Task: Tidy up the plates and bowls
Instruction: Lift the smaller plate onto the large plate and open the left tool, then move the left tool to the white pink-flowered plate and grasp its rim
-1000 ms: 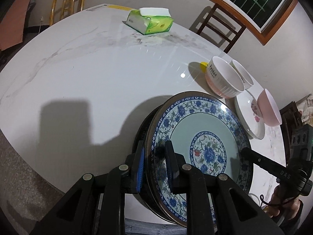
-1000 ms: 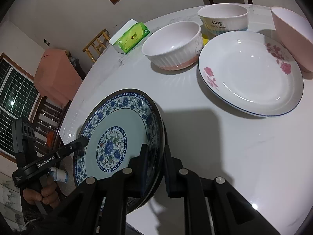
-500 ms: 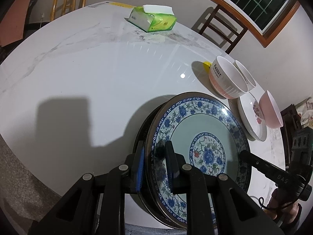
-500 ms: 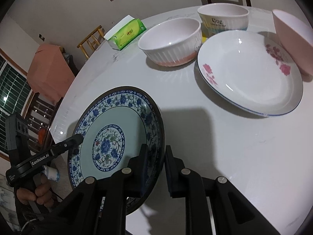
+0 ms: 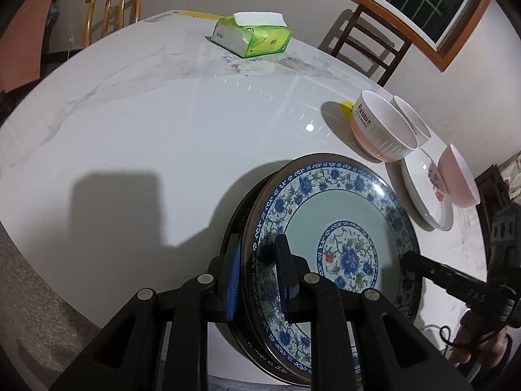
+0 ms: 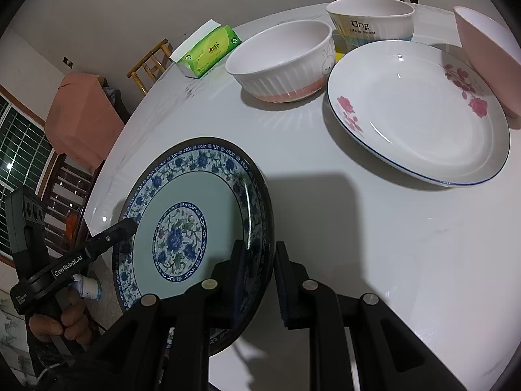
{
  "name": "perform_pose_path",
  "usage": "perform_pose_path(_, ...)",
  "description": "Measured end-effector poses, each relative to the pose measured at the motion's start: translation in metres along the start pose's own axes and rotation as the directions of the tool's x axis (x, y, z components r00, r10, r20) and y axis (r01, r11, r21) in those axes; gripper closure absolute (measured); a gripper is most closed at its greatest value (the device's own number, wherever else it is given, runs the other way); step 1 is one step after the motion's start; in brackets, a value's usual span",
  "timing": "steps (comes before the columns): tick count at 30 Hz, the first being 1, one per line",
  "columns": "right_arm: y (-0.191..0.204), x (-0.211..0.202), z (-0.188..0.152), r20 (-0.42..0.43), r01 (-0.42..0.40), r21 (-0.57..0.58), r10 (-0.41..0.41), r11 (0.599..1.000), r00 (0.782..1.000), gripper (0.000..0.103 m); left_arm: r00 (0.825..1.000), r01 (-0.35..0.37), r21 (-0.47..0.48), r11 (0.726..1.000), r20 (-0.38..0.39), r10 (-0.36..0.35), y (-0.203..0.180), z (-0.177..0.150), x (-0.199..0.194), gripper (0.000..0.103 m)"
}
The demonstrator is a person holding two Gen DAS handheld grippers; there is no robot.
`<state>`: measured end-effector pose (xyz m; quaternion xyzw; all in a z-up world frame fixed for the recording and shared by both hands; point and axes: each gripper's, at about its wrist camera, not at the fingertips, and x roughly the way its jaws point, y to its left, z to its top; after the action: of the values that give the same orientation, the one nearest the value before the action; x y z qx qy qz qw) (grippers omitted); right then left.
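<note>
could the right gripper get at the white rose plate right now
Probably not yet: the right gripper is clamped on the blue floral plate. The table toward the white rose plate looks unobstructed.

"Rabbit" on the ribbed bowl (image 5: pixel 377 130), "Dog" on the cup (image 6: pixel 369 21), "GenRobot.AI" on the left gripper (image 6: pixel 130 226).

The left tool (image 5: pixel 257 272) is matte black plastic with angular linkage arms, round silver screw heads at the joints, and blue pads on the inner faces of its fingers (image 5: pixel 232 277). The right tool (image 6: pixel 257 277) is built alike in black with the same silver screws and darker pads. White "GenRobot.AI" lettering runs along the left tool's side, and the bare hand (image 6: pixel 57 321) below it wears a dark sleeve.
</note>
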<state>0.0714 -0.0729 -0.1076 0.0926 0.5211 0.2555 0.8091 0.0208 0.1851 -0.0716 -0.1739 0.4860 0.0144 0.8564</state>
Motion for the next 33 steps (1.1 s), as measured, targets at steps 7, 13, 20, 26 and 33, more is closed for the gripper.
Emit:
perform_pose_path(7,0.005,-0.001,0.0,0.011,0.013,-0.029,-0.013,1.0,1.0,0.08,0.996,-0.088,0.073,0.993,0.039,0.085,-0.009,0.001,-0.002,0.083)
perform_pose_path(13,0.01,0.0,-0.001,0.01,0.03,-0.054,-0.03,0.998,1.0,0.077,0.994,-0.096,0.062,0.993,0.053,0.092,-0.007,0.002,-0.005,0.081)
perform_pose_path(20,0.023,0.004,-0.001,0.013,0.066,-0.115,-0.065,0.991,0.998,0.066,0.993,-0.099,0.054,0.994,0.077,0.095,-0.009,0.003,-0.01,0.075)
perform_pose_path(26,0.025,0.005,-0.001,0.014,0.082,-0.145,-0.08,0.986,0.997,0.066,0.991,-0.105,0.065,0.992,0.09,0.099,-0.019,0.004,-0.01,0.065)
perform_pose_path(33,0.02,-0.013,-0.005,0.098,0.14,-0.173,-0.124,0.975,0.987,0.066,0.988,-0.098,0.11,0.989,0.133,0.083,-0.048,0.007,-0.011,0.044)
